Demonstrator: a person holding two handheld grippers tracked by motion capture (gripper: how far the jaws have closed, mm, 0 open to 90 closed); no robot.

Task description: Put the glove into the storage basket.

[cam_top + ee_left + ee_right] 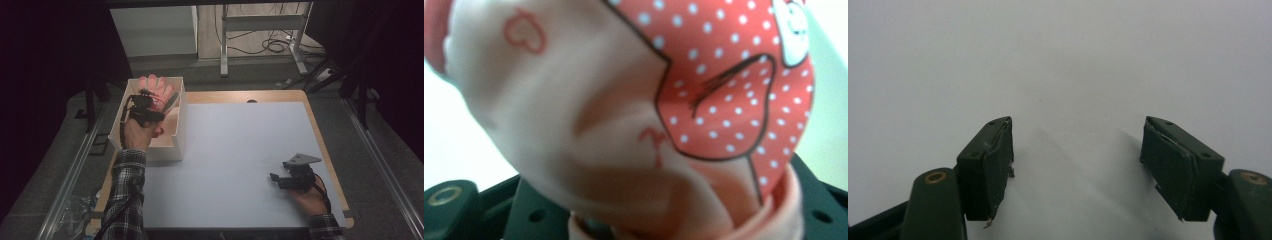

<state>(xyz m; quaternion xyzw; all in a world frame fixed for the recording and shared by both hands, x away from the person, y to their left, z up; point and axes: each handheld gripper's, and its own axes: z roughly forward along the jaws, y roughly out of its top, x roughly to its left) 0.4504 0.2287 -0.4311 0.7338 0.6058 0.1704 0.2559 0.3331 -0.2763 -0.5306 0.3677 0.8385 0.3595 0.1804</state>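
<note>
A soft pink cloth [574, 110] with a red white-dotted patch [729, 85] bulges up close in the left gripper view, bunched between the black jaws at the bottom edge. My left gripper [152, 100] is shut on this cloth [157, 86] and holds it inside the white box [179, 140] at the table's left. My right gripper [276, 179] rests low over the white mat at the front right. In the right gripper view it [1075, 150] stands open, with bare mat between its two pads [990, 160].
A white mat [240, 145] covers most of the wooden table [320, 135]. A metal frame leg [223, 50] and loose cables [275, 45] are on the floor beyond the far edge. Crumpled clear plastic [75, 210] lies off the front left corner.
</note>
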